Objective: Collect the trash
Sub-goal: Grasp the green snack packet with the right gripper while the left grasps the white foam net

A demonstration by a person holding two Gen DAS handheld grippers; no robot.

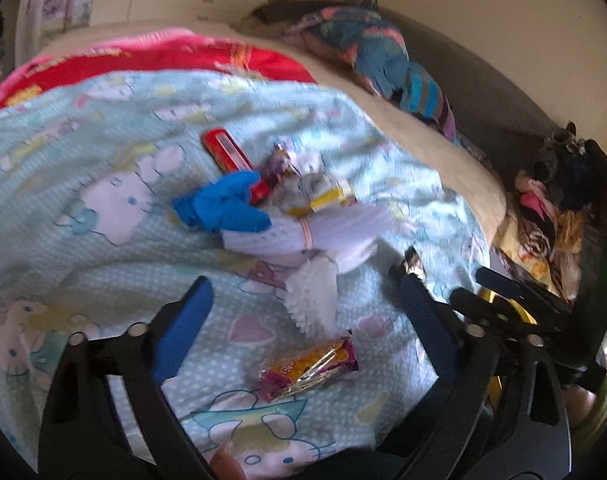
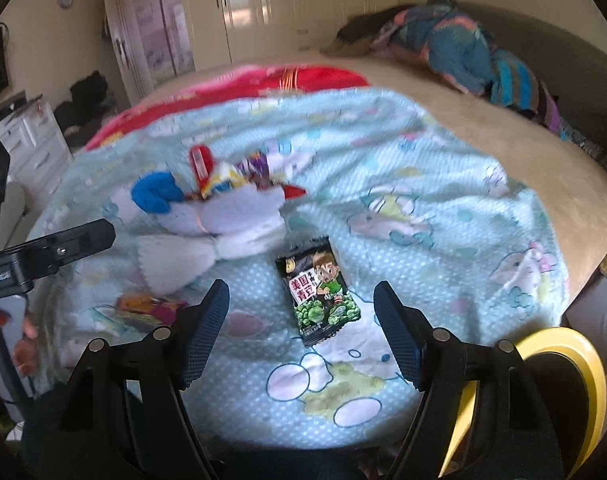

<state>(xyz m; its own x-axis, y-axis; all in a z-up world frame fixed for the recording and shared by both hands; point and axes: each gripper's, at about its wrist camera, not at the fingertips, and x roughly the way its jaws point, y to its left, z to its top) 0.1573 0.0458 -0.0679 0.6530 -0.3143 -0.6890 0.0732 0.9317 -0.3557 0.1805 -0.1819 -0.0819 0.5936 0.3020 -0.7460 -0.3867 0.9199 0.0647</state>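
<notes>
Below centre in the right view, a glossy black-and-green snack packet [image 2: 318, 294] lies flat on soft dotted pale-blue bedding [image 2: 443, 184], between the right gripper [image 2: 301, 330]'s spread, empty ribbed pads; the left gripper [image 1: 303, 320] gapes over a crinkled magenta foil wrapper [image 1: 309, 366].

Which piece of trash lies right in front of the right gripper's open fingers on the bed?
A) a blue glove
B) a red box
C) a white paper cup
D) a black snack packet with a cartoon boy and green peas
D: in the right wrist view the black snack packet lies flat on the blue cartoon blanket, just ahead of the right gripper, whose fingers touch nothing.
</notes>
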